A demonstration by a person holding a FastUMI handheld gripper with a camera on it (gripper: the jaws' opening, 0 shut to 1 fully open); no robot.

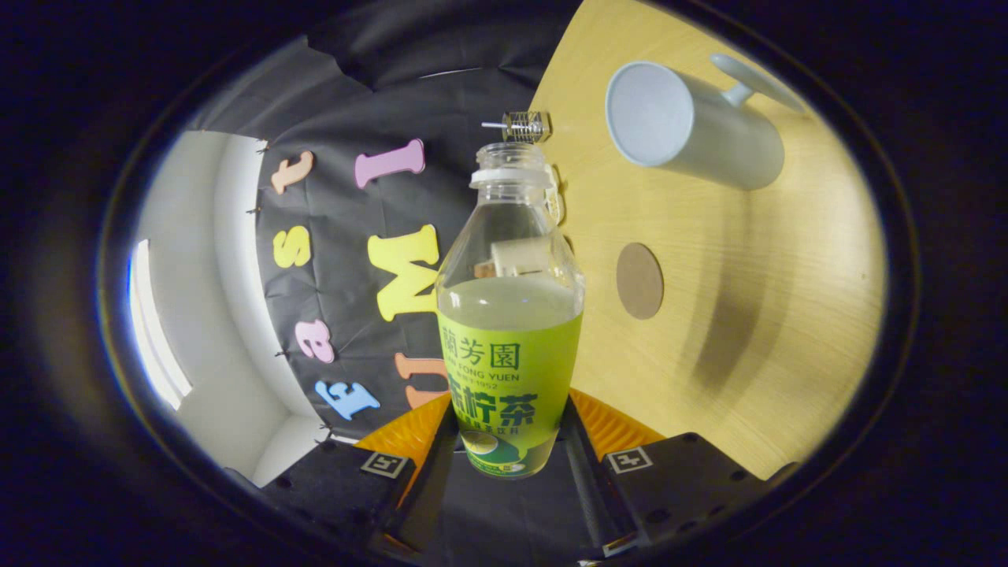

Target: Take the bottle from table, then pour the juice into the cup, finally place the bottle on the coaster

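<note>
Tabletop (732,315), light wood grain, takes up the scene beyond and to the right of the gripper; the whole scene is rolled, so the tabletop stands almost vertical on that side. Shadow band runs across it near the right finger.

Bottle (509,331) next: clear plastic, green label, cap off, neck open. Pale liquid sits at about shoulder level, just above the label top. Bottle body runs straight ahead along the finger axis, base seated between the fingers.

Gripper (508,449) closed on the bottle, both fingers pressing the lower label area from either side. Bottle is lifted clear of the tabletop, not touching it.

Cup (693,130), white mug with handle, far ahead and right of the bottle neck, its open mouth facing the gripper. Well apart from the bottle.

Coaster (639,280), round brown disc flat on the tabletop, just right of the bottle's shoulder, between gripper and cup. Nothing on it.

Small clear ribbed item (526,126) sits at the tabletop edge beyond the bottle mouth; can't tell what it is.
</note>
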